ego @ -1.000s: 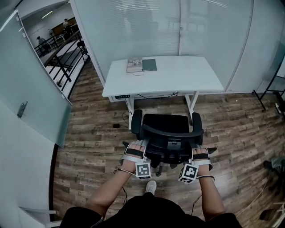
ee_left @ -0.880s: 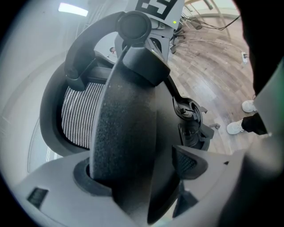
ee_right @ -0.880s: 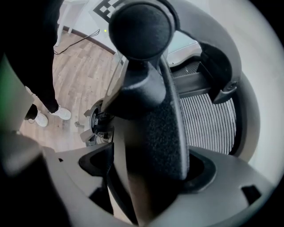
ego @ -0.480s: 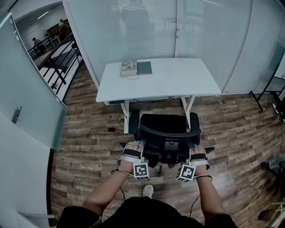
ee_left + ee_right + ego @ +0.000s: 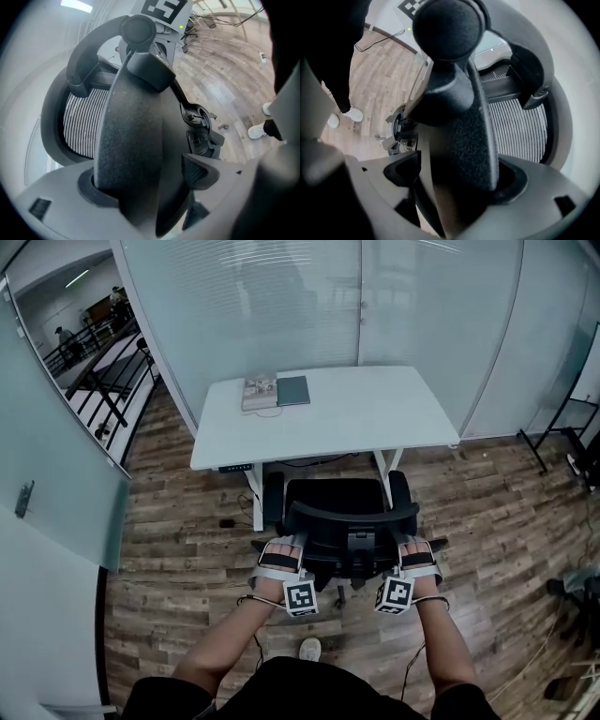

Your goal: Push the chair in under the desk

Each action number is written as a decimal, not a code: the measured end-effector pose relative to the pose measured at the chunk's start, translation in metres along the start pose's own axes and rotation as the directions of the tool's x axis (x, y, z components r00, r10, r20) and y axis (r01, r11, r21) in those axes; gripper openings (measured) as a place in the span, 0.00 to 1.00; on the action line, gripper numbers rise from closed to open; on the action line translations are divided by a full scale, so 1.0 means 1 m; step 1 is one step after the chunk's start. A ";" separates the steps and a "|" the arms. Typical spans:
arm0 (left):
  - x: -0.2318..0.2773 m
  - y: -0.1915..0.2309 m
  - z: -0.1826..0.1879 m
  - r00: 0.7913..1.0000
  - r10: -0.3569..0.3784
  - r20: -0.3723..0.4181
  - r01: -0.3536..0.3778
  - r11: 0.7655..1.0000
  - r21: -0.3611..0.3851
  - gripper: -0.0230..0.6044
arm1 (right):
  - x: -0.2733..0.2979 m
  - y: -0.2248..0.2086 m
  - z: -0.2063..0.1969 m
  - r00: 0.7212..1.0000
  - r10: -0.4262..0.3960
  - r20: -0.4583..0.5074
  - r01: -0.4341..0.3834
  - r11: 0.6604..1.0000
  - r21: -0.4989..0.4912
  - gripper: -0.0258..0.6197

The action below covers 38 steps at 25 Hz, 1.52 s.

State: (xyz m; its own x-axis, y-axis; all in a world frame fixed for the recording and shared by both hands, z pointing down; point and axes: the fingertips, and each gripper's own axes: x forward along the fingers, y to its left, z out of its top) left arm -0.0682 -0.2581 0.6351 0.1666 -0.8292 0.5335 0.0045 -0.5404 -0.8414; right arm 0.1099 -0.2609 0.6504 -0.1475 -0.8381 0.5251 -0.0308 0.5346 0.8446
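head view: one black chair point(image 5: 342, 517) stands on the wood floor with the front of its seat at the edge of the one white desk point(image 5: 375, 413), armrests beside the desk legs. two flat things lie on the desk's far left corner, a dark notebook point(image 5: 292, 390) touching a paler booklet point(image 5: 259, 393). two tongs meet the chair's back, left gripper point(image 5: 281, 554) and right gripper point(image 5: 415, 554), one on each side.

left gripper view: both jaws are clenched on a padded black part of the chair.

right gripper view: the same, jaws wide but gripping the chair's padded edge.
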 end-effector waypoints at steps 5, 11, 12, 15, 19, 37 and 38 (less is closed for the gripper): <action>0.025 0.019 -0.013 1.000 0.013 -0.005 -0.013 1.000 0.023 0.72 | 0.024 -0.016 0.004 1.000 0.025 -0.015 -0.024 0.999 0.042 0.71; 0.049 0.038 -0.024 0.999 0.047 -0.006 -0.047 0.999 0.001 0.72 | 0.054 -0.028 0.007 0.999 0.046 -0.020 -0.045 0.997 0.067 0.72; 0.052 0.041 -0.023 0.999 0.049 -0.004 -0.049 0.999 -0.005 0.71 | 0.057 -0.031 0.006 0.999 0.039 -0.020 -0.038 0.997 0.068 0.72; 0.058 0.046 -0.020 0.999 0.032 0.016 -0.031 0.999 -0.042 0.72 | 0.067 -0.040 0.005 1.000 0.016 -0.012 -0.016 0.998 0.066 0.72; 0.069 0.054 -0.023 1.000 0.029 -0.001 -0.029 0.999 -0.042 0.72 | 0.079 -0.051 0.004 1.000 0.012 -0.002 -0.012 0.998 0.059 0.72; 0.119 0.087 -0.041 0.993 0.070 -0.091 -0.072 0.997 -0.019 0.71 | 0.138 -0.088 0.000 0.999 0.015 0.050 -0.016 0.999 0.030 0.72; 0.124 0.090 -0.044 0.992 0.076 -0.100 -0.077 0.997 -0.014 0.71 | 0.143 -0.090 0.001 0.998 0.019 0.052 -0.020 0.999 0.029 0.72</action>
State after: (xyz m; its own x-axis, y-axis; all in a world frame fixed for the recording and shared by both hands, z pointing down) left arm -0.0910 -0.4157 0.6289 0.0671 -0.8778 0.4743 -0.0221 -0.4765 -0.8789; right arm 0.0905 -0.4288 0.6491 -0.1997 -0.8210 0.5348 -0.0563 0.5545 0.8302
